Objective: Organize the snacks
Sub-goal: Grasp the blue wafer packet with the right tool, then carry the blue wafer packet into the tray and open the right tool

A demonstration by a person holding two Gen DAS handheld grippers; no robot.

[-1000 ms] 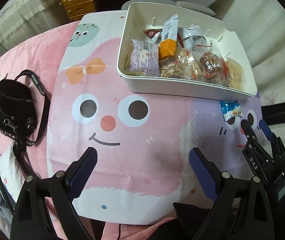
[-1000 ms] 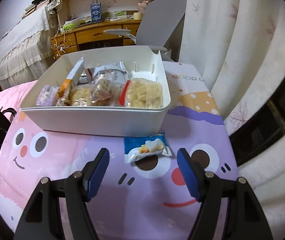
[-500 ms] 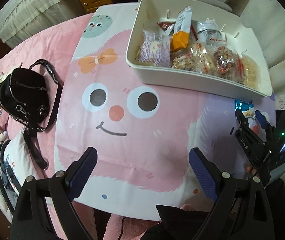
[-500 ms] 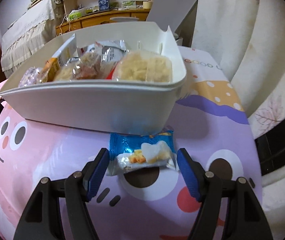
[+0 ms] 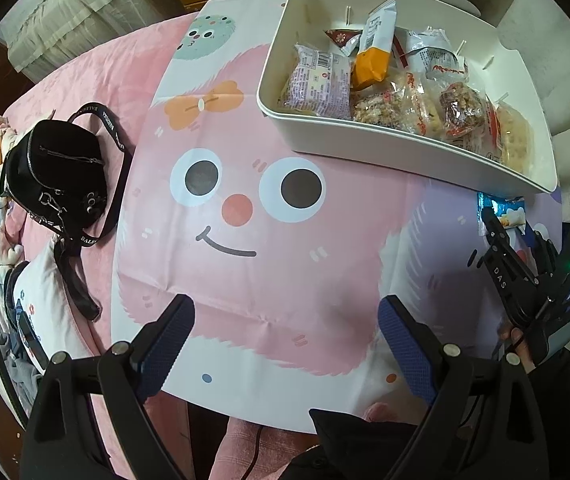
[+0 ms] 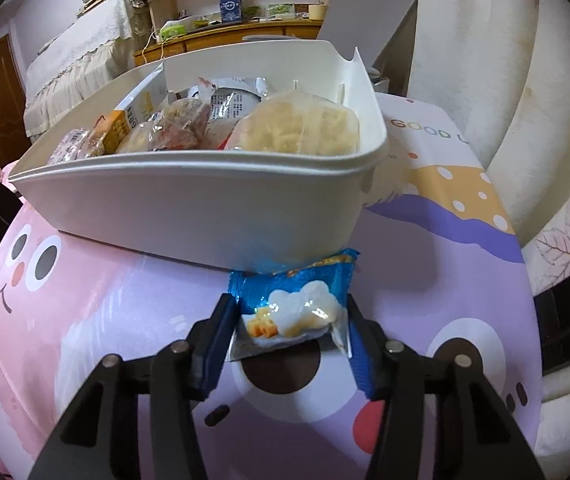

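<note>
R gripper [image 6: 289, 330] is closed on the small blue-and-white foil snack packet [image 6: 297, 304], one blue-padded finger pressing each short side of it. Packet sits low over the pink-and-purple cartoon-face cloth [image 6: 125, 312] covering the surface, just in front of the white rectangular plastic bin [image 6: 205, 200]; its far blue edge is right at the bin's near wall, can't tell if touching. In the L wrist view the same packet [image 5: 505, 210] shows just below the bin's [image 5: 405, 148] near right corner, w/ the R gripper [image 5: 511, 236] around it.

L gripper [image 5: 285, 344] is open, fingers wide apart, nothing between them, hovering over the pink part of the cloth [image 5: 245, 280] near its front edge, well apart from the bin.

Bin is packed w/ wrapped snacks: pale purple-printed clear pack [image 5: 317, 80] at L end, orange-and-white upright pouch [image 5: 377, 48] behind it, clear packs of grain bars [image 5: 401, 108] along the near wall, pale yellow crisp pack [image 6: 301, 124] at R end.

Black zip shoulder bag w/ lettered strap [image 5: 53, 172] lies on the pink bedding [image 5: 85, 80] left of the cloth, apart from it.
</note>
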